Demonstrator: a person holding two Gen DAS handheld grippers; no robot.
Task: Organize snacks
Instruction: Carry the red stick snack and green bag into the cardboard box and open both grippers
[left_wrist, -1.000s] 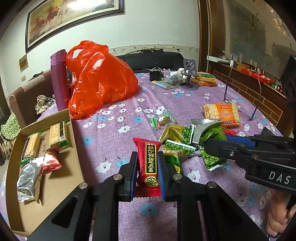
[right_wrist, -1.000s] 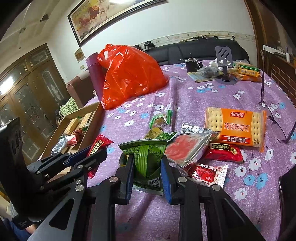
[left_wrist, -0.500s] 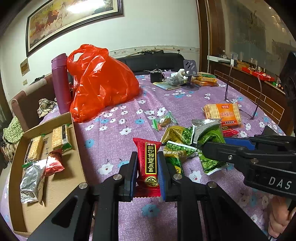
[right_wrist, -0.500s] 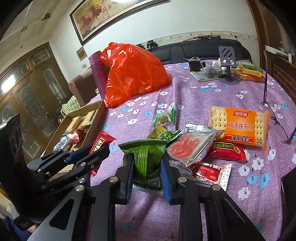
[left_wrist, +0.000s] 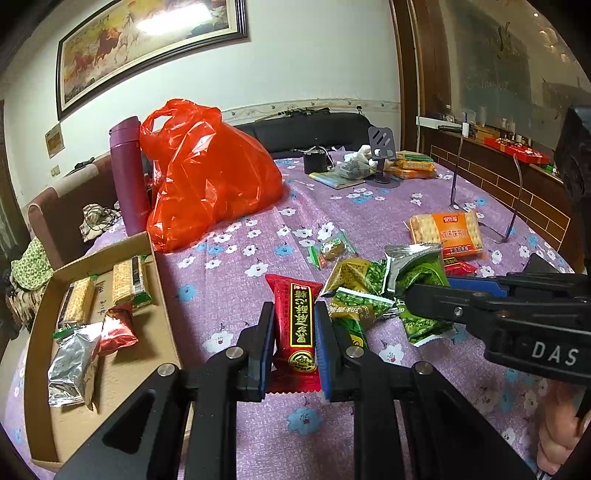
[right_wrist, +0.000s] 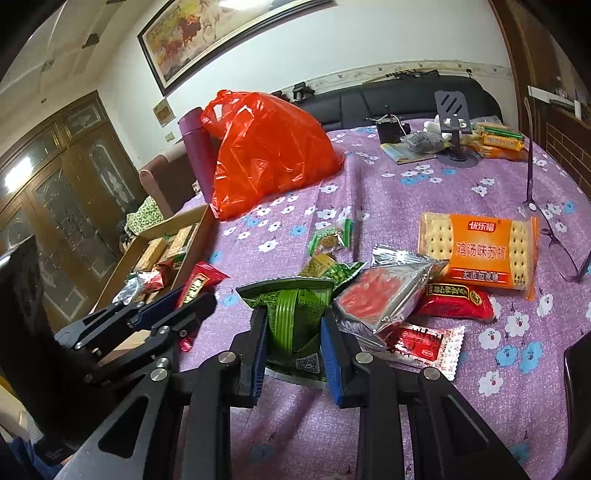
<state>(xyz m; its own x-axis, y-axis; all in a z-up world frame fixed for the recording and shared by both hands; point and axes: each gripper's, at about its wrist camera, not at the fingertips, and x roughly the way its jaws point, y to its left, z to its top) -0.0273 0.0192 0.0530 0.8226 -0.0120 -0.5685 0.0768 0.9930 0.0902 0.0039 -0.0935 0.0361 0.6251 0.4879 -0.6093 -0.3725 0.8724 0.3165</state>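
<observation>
The left tongs (left_wrist: 294, 345) clamp a red packet (left_wrist: 295, 317) and the right tongs (right_wrist: 294, 334) a green packet (right_wrist: 295, 314), both above the tablecloth (right_wrist: 369, 192), apparently bound for the cardboard box (left_wrist: 162, 314) beside them.

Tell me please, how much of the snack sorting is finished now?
Done: a few packets already lie in the box. In hand: the left tongs grip a red packet, and the right tongs grip a green packet. Left: the cracker pack, silver pack and other snacks sit loose on the table.
</observation>
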